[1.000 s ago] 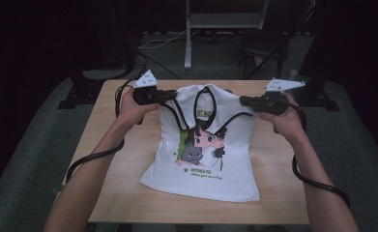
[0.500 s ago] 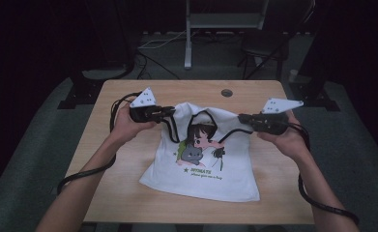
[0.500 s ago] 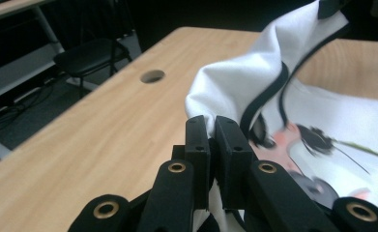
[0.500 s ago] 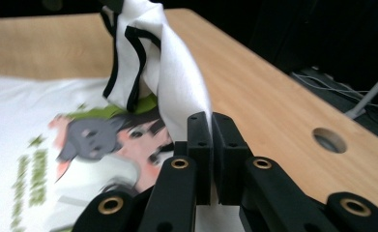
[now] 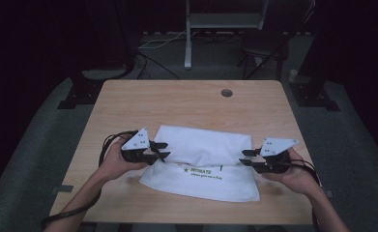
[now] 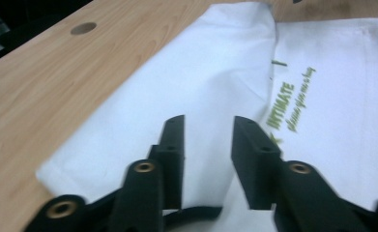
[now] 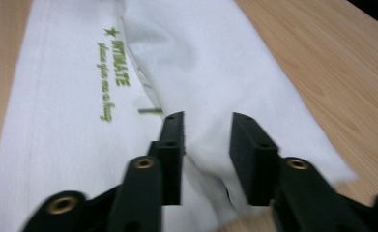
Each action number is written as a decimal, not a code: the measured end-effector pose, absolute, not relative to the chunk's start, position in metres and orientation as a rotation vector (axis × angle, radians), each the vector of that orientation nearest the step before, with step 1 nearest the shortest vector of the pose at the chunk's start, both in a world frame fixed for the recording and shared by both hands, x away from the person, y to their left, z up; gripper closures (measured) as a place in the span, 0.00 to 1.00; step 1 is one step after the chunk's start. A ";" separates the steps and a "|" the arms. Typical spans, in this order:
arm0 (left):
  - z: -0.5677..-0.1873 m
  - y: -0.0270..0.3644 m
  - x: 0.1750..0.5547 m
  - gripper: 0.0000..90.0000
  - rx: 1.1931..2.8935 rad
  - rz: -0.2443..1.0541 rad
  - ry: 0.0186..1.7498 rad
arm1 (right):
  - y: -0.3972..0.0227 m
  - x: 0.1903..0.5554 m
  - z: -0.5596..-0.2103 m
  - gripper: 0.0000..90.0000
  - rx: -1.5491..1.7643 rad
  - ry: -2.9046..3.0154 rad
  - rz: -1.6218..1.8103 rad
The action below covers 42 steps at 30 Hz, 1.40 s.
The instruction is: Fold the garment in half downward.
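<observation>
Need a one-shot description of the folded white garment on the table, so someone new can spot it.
Start from the light wooden table with a small round hole near its far edge. On its near half, between the two black grippers, lies the white cloth T-shirt, its top part folded down toward the person. It is the table's one soft white item, with green lettering along its near strip.

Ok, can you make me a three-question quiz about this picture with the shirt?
1. Where is the round hole in the table?
A. far edge
B. under the shirt
C. left corner

2. What colour is the writing on the shirt?
A. red
B. green
C. blue

3. How is the shirt?
A. hanging up
B. rolled in a ball
C. folded over

Answers:
1. A, the hole sits beyond the shirt near the far edge.
2. B, the letters are green.
3. C, its top half lies folded down over the lower half.
</observation>
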<state>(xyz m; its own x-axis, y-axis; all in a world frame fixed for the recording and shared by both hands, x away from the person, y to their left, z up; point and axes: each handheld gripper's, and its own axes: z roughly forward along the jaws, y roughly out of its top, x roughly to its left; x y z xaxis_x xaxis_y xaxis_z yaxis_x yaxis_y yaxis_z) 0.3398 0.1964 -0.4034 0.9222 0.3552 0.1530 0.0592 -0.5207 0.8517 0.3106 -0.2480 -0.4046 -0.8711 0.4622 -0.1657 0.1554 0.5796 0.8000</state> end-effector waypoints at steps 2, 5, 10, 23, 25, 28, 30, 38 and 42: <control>-0.405 0.204 0.338 0.66 2.087 0.392 0.331 | -0.254 0.308 -0.406 0.65 0.540 2.430 1.191; -0.408 0.214 0.341 0.60 2.070 0.411 0.403 | -0.264 0.309 -0.409 0.60 0.617 2.360 1.173; -0.416 0.221 0.347 0.55 2.096 0.451 0.450 | -0.270 0.314 -0.420 0.57 0.710 2.307 1.147; -0.428 0.198 0.363 0.67 2.243 0.488 0.373 | -0.246 0.323 -0.441 0.77 0.732 2.393 1.082; -0.432 0.198 0.364 0.73 2.260 0.476 0.376 | -0.243 0.324 -0.443 0.83 0.748 2.409 1.080; -0.437 0.198 0.364 0.81 2.251 0.465 0.401 | -0.243 0.325 -0.444 0.89 0.765 2.418 1.090; -0.438 0.199 0.364 0.87 2.233 0.450 0.417 | -0.243 0.324 -0.443 0.91 0.790 2.404 1.117; -0.420 0.205 0.355 0.93 2.153 0.476 0.437 | -0.252 0.312 -0.432 0.91 0.860 2.360 1.280; -0.407 0.211 0.349 0.93 2.134 0.491 0.417 | -0.258 0.302 -0.420 0.91 0.851 2.361 1.323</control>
<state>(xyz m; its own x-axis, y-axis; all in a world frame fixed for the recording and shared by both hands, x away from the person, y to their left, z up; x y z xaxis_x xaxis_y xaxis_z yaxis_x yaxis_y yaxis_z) 0.3487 0.2109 -0.4073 0.8653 0.4628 0.1923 0.1142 -0.5556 0.8236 0.3016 -0.2578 -0.4205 -0.7781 0.6277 0.0236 0.3478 0.3992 0.8483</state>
